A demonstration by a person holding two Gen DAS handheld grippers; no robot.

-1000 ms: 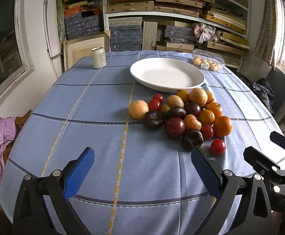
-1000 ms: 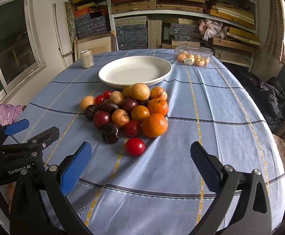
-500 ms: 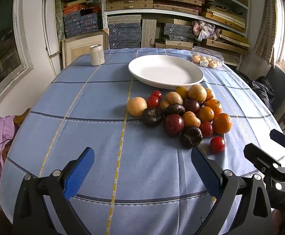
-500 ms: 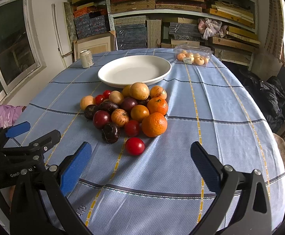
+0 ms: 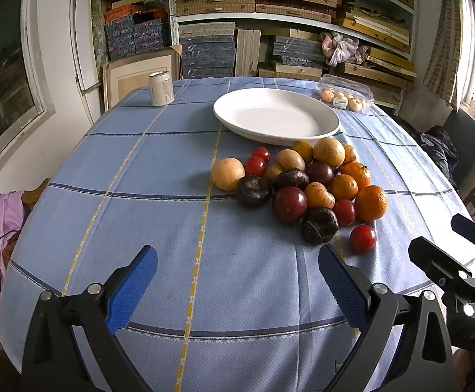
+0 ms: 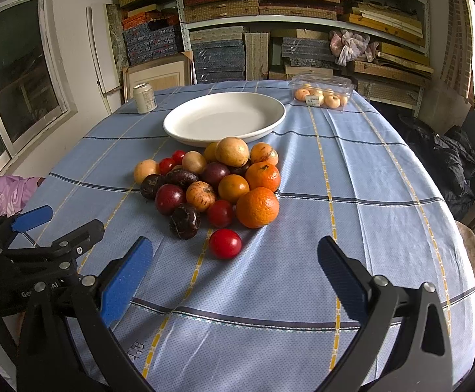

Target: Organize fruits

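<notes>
A pile of mixed fruits lies on the blue tablecloth: oranges, red tomatoes, dark purple fruits, yellow-brown ones. The pile also shows in the right wrist view. An empty white plate stands just behind the pile, also seen in the right wrist view. A lone red tomato lies nearest me, just ahead of my right gripper, which is open and empty. My left gripper is open and empty, short of the pile and left of it.
A drink can stands at the back left of the table. A clear plastic box of small fruits sits at the back right. Shelves of stacked boxes fill the wall behind. A chair with dark cloth stands to the right.
Both grippers have moved slightly forward toward the fruit pile; the left view has shifted a little to the left. Both stay open. No fruit has moved.
</notes>
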